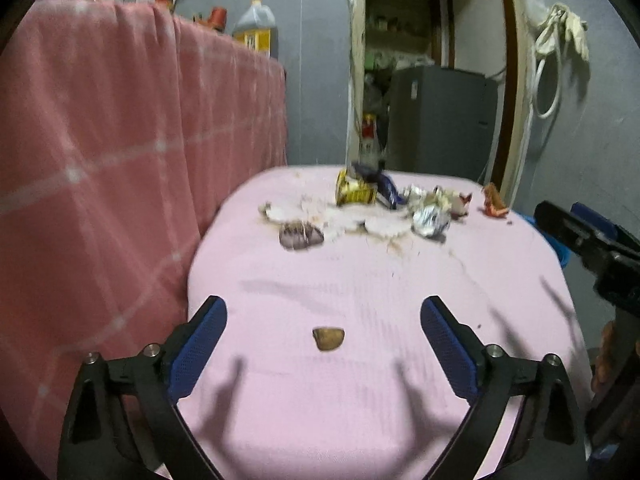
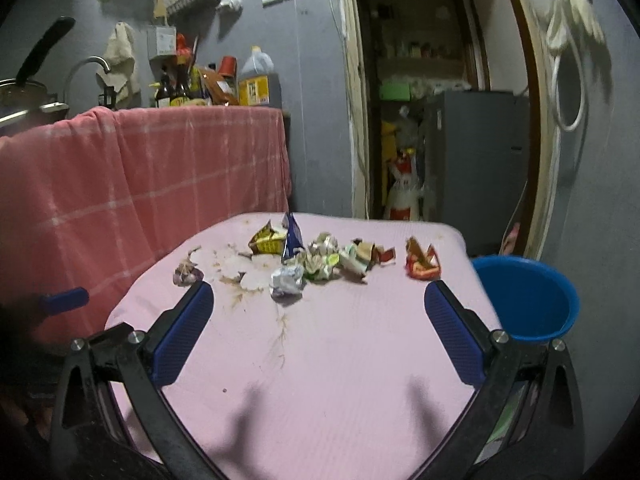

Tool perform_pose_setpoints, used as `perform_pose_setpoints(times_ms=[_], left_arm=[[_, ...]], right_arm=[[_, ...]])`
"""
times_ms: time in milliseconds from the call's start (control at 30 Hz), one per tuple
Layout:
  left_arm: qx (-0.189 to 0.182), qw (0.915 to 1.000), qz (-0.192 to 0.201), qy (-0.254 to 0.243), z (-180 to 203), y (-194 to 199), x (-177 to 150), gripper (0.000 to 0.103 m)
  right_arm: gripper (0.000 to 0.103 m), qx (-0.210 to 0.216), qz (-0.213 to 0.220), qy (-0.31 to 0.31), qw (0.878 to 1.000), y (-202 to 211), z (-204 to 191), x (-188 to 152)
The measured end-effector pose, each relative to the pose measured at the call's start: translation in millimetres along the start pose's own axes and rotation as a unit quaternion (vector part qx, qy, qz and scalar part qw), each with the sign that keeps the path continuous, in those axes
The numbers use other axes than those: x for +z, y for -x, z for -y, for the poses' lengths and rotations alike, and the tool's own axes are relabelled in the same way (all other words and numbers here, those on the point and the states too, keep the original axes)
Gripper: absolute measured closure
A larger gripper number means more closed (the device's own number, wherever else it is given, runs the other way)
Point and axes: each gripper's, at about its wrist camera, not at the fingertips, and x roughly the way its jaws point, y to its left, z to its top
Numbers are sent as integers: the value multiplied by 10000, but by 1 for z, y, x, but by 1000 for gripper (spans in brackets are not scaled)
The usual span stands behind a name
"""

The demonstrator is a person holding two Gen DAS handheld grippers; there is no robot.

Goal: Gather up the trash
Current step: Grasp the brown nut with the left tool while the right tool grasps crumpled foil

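Trash lies across the far part of a pink table [image 1: 360, 380] [image 2: 340, 360]: a yellow wrapper [image 1: 354, 193] [image 2: 267, 242], a blue packet [image 1: 386, 188] [image 2: 293, 237], crumpled foil [image 1: 430, 220] [image 2: 286, 280], a red wrapper [image 1: 495, 201] [image 2: 422, 261], garlic skins [image 1: 300, 236] [image 2: 187, 272] and white peels. A small brown scrap [image 1: 329, 338] lies near my left gripper [image 1: 323, 330], which is open and empty above the table. My right gripper [image 2: 318, 316] is open and empty, short of the trash. It also shows at the right edge of the left wrist view [image 1: 592, 240].
A blue bucket [image 2: 528, 300] stands beside the table's right edge. A pink checked cloth [image 1: 120, 160] [image 2: 140, 176] covers the counter on the left, with bottles [image 2: 256, 80] on top. A doorway and a grey fridge [image 2: 476, 152] are behind.
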Motion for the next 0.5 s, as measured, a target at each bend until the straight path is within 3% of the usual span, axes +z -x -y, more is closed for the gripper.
perform_pose_setpoints(times_ms=[167,233,300,367,500], left_arm=[[-143,9987,-472,110,-1,-18,-2,30],[-262,9970,-716,91,0,-26,-3,36],[-332,9955,-885,89,0,-33,-5,45],[-378,9932,-1092,155,-2,-40,-8,55],[-445,9927,-1108,169,-3,-41,-8,59]], right_arm=[[1,36,-239,-10,9997,-13,2,1],[6,68,-434,35,9990,-22,1,1],[19,66,-674,61,9977,-31,0,0],[26,99,-942,68,9955,-42,-1,-1],[32,239,-1344,71,9906,-61,-2,-4]])
